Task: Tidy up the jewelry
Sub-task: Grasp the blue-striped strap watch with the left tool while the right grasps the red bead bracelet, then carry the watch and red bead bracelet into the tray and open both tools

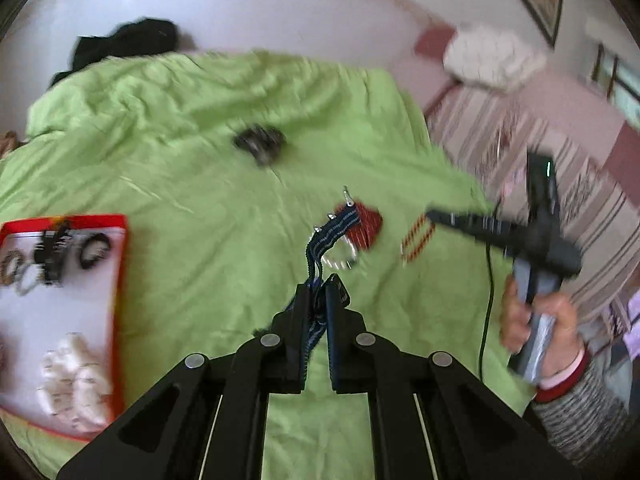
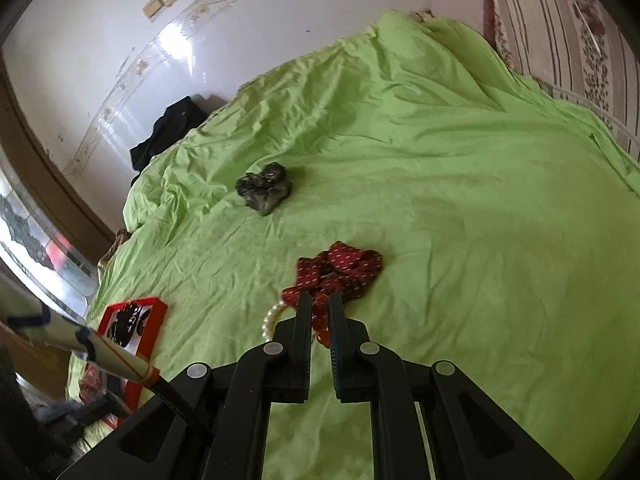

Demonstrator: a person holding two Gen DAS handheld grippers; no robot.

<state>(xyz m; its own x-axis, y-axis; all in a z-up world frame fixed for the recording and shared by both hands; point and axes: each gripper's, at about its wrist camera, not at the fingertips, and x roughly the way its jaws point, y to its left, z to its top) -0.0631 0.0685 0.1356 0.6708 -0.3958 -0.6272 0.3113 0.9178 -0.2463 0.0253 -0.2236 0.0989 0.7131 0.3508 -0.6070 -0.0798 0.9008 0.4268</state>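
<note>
My left gripper (image 1: 319, 287) is shut on a blue striped band with metal studs (image 1: 338, 226), which arcs up and forward from the jaws above the green bedspread (image 1: 180, 184). Beyond it lie a red dotted scrunchie (image 1: 370, 222) and a pearl bracelet (image 1: 340, 262). My right gripper (image 2: 320, 305) is shut on a string of orange-red beads (image 2: 321, 322). The pearl bracelet (image 2: 274, 319) sits just to its left, with the red scrunchie (image 2: 340, 268) ahead. In the left wrist view the right gripper (image 1: 432, 215) is at the right, with a blurred red-and-yellow streak (image 1: 418, 240) under its tip.
A red-rimmed tray (image 1: 122, 280) with hair ties and white pieces lies at the left; it also shows as the tray (image 2: 158, 312). A dark scrunchie (image 2: 264, 188) rests farther up the bed. A black garment (image 2: 168, 132) lies by the wall, and a striped sofa (image 1: 520, 140) stands on the right.
</note>
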